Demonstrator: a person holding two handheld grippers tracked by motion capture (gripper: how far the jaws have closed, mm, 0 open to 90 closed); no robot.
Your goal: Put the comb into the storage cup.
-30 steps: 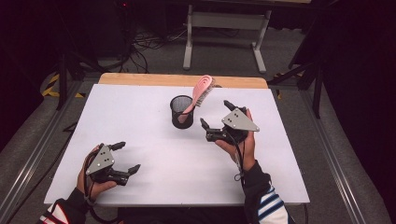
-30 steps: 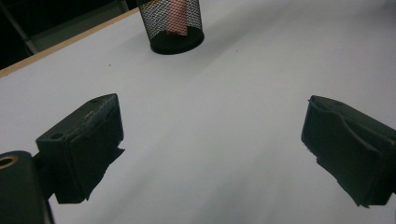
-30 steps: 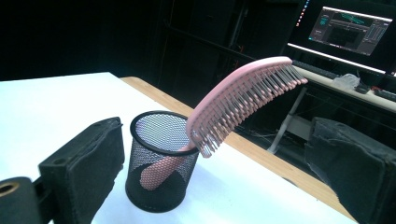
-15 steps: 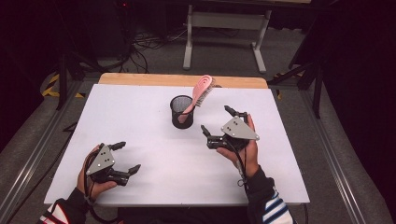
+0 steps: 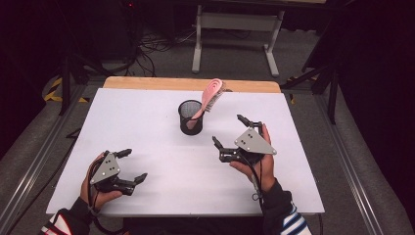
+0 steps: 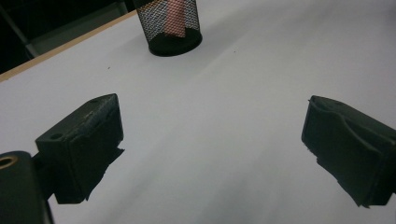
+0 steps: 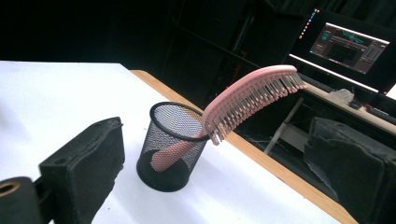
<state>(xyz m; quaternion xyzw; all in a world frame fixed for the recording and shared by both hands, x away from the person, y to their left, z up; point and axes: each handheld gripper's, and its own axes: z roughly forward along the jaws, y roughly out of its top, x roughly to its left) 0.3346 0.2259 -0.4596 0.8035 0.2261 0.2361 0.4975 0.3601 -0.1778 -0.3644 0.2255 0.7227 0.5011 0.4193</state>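
Pink hairbrush point(image 5: 211, 96) stands handle-down in black mesh cup point(image 5: 190, 117), table centre, head leaning toward 1 o'clock. Right gripper point(image 5: 240, 132) released, at cup's 4 o'clock; left gripper point(image 5: 128, 165) released, 7 o'clock, well apart. Judgement: brush light, stiff plastic; cup tips easily. Grasp bare spine below bristles.

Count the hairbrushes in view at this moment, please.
1. A pink hairbrush stands handle-down in the black mesh cup near the far middle of the white table, leaning over the rim. The mesh shows nothing else inside.
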